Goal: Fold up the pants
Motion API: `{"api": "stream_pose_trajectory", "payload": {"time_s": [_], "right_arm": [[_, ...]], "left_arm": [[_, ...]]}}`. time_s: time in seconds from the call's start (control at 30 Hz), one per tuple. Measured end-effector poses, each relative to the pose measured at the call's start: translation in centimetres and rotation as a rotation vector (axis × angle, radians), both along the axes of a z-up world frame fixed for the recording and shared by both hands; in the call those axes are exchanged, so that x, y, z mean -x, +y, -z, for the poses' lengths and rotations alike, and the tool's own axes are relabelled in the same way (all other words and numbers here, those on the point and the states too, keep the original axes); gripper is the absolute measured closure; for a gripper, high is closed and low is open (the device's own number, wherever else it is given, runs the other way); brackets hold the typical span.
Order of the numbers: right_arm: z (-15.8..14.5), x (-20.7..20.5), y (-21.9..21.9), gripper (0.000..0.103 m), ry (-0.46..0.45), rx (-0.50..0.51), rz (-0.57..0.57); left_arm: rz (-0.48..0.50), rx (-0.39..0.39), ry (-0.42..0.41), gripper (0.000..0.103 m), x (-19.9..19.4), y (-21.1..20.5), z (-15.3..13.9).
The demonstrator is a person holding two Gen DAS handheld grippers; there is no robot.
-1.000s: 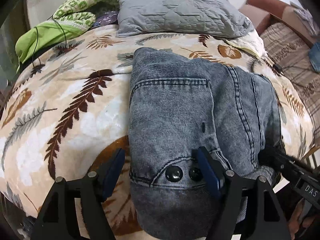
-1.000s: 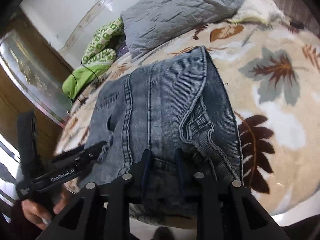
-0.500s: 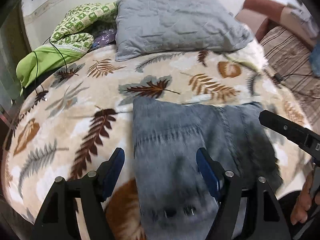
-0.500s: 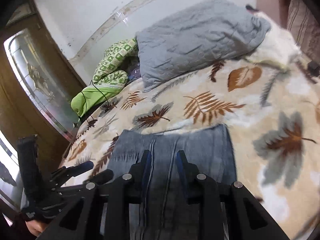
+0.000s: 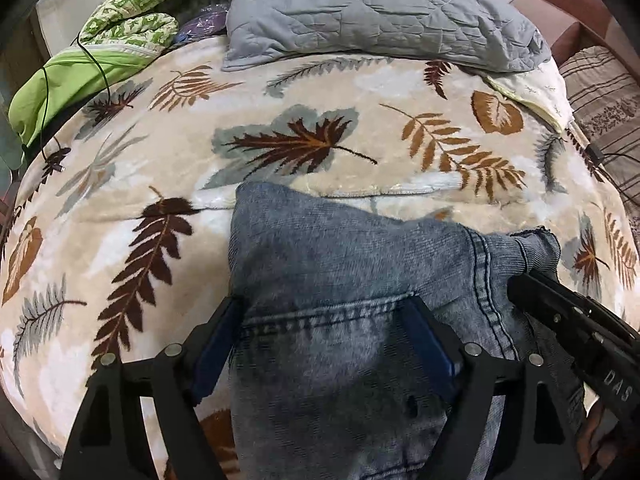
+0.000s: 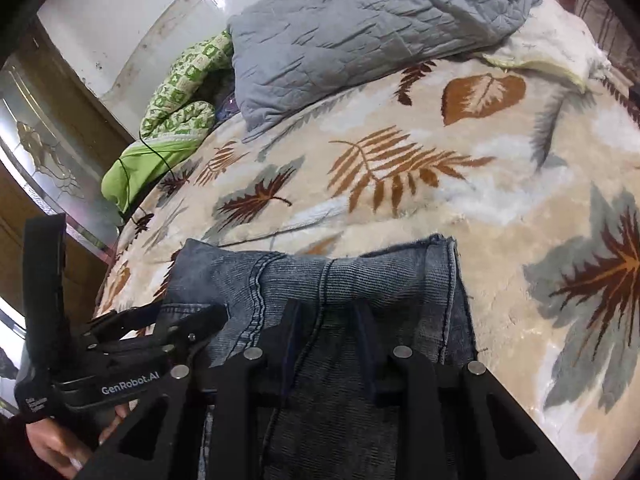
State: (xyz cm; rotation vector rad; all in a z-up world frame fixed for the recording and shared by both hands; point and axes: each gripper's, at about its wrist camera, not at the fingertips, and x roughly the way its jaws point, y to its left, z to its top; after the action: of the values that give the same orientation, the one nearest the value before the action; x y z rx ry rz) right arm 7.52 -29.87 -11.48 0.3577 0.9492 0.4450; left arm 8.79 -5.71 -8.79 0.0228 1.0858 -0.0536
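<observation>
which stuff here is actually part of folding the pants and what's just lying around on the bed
Part of the job:
- jeans
- left gripper
- right gripper

Just lying about:
- grey pillow
- green patterned blanket
- black cable
- leaf-print bedspread

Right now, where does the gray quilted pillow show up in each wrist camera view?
Left wrist view: gray quilted pillow spans the top centre, above the leaf blanket.
Right wrist view: pillow fills the top centre.
Shared landmark: the green patterned bedding lies just left of the pillow.
</observation>
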Motion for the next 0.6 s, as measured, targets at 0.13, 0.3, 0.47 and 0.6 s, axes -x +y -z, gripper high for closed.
{"api": "stream_pose_trajectory", "payload": {"time_s": [0.13, 0.3, 0.47, 0.6], "right_arm": [[-1.3, 1.6, -1.2, 0.073, -0.021, -0.039, 0.006], [-1.7, 4.5, -2.4, 0.073, -0.038, -0.022, -0.005], [-1.2, 5.8, -1.9, 0.072, -0.038, 0.037, -0.041], [-0.2, 5.3, -2.6, 0.072, 0.014, -0.024, -0.018]], "left_arm": [[-0.002, -0.007, -0.059, 0.019, 2.4, 0.7, -1.3], [0.017, -0.047, -0.159, 0.019, 6.6, 1.4, -3.0], [0.045, -0.093, -0.123, 0.019, 8.2, 1.1, -1.2], [0.026, -0.100, -0.139, 0.018, 8.4, 1.2, 0.0]]}}
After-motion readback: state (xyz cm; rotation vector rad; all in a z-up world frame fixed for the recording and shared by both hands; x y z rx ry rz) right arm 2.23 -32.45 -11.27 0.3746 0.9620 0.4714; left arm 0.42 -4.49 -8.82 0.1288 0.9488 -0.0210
